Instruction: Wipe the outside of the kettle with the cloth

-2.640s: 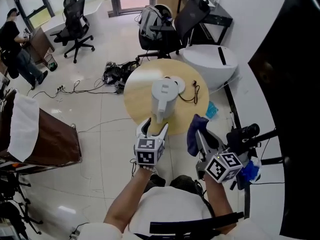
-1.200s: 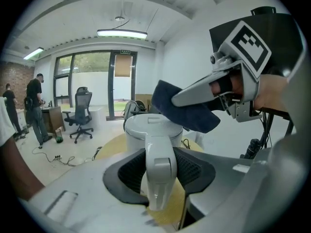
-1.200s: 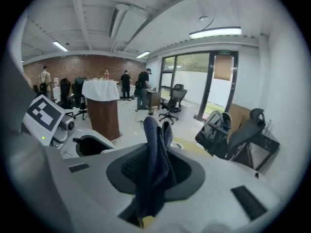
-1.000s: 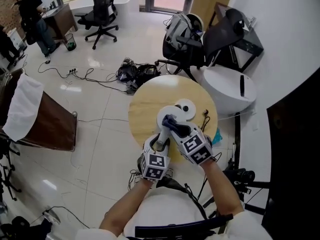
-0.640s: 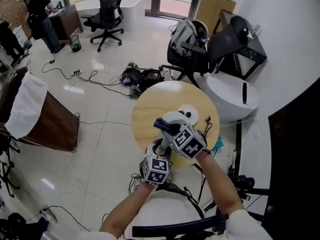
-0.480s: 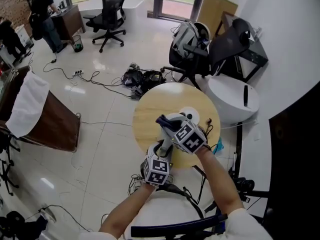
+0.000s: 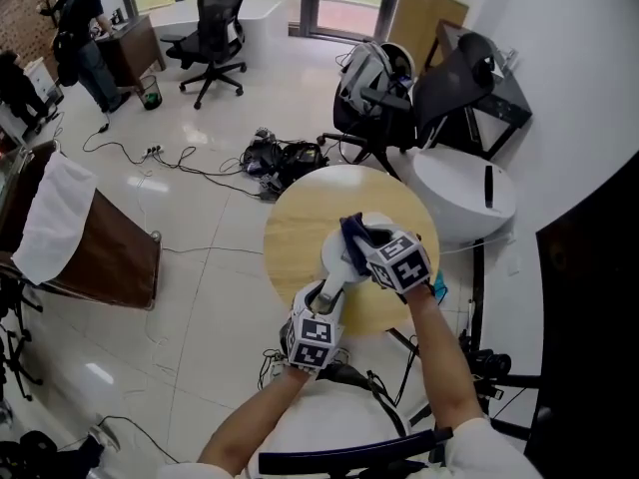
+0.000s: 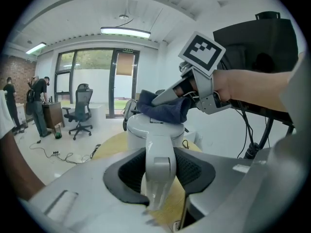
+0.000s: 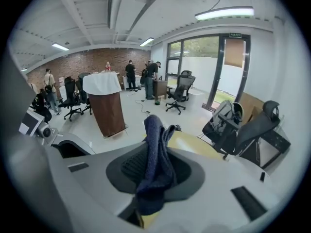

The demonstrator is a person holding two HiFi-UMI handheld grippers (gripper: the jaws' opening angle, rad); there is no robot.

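A white kettle [image 7: 342,257] stands on the round wooden table [image 7: 295,233]. My left gripper [image 7: 327,295] is shut on the kettle's handle [image 8: 159,171], which stands upright between its pads in the left gripper view. My right gripper [image 7: 364,242] is shut on a dark blue cloth [image 7: 355,232] and presses it on the kettle's lid [image 8: 155,126]. In the left gripper view the cloth [image 8: 163,108] lies bunched on the lid under the right gripper [image 8: 165,96]. In the right gripper view the cloth [image 9: 156,161] hangs between the jaws and hides the kettle.
A white side table [image 7: 462,200] stands to the right of the wooden one. Behind it are black office chairs [image 7: 454,73] and a backpack [image 7: 367,68]. Cables [image 7: 285,156] lie on the floor. A brown lectern with a white cover [image 7: 85,242] stands at the left.
My right gripper has slid the cloth to the right across the top of the kettle. The left gripper has kept its hold on the handle and stayed in place.
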